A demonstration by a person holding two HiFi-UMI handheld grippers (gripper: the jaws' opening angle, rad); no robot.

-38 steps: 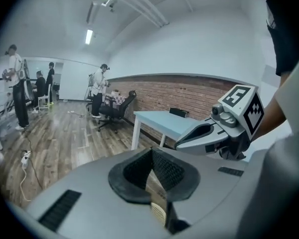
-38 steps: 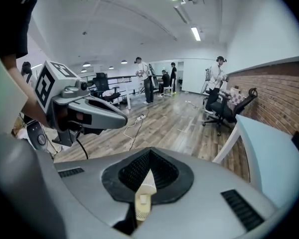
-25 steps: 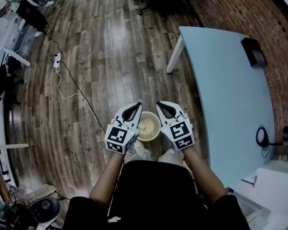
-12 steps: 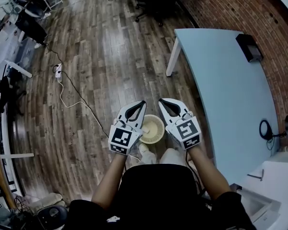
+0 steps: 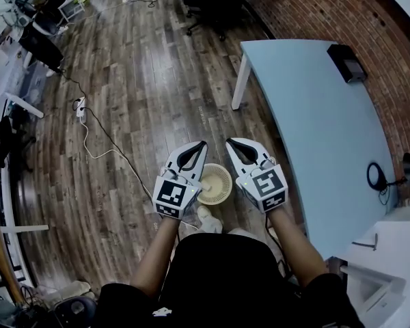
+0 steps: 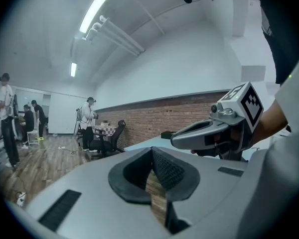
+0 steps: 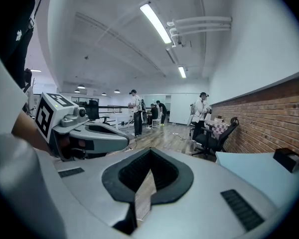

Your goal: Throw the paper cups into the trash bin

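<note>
On the wooden floor point(image 5: 143, 80) in the head view, a round cream trash bin point(image 5: 222, 173) stands just in front of the person's feet, seen from straight above. Something pale lies inside it, possibly a paper cup, though it is too small to be sure. The left gripper point(image 5: 202, 145) and right gripper point(image 5: 230, 144) hang side by side above the bin, one on either side of its mouth, tips close but apart. To the right stretches the light blue tabletop point(image 5: 314, 115), which carries only a black box point(image 5: 346, 63) at its far end. No cup shows on it.

In the left gripper view the jaws are clenched on each other with nothing between them. The other gripper sits just beside it, and behind it are a brick wall point(image 6: 154, 118) and an office chair point(image 6: 114, 136).

In the right gripper view the jaws are likewise pressed together and empty, aimed across the open room.

Neither gripper carries anything, so the job in hand is probably either done or calls for finding another cup. To do that well, scan the tabletop and floor first and spread the jaws before reaching. Pinch a cup lightly by its wall so it does not crush, and let go only once it is squarely over the bin's mouth.
</note>
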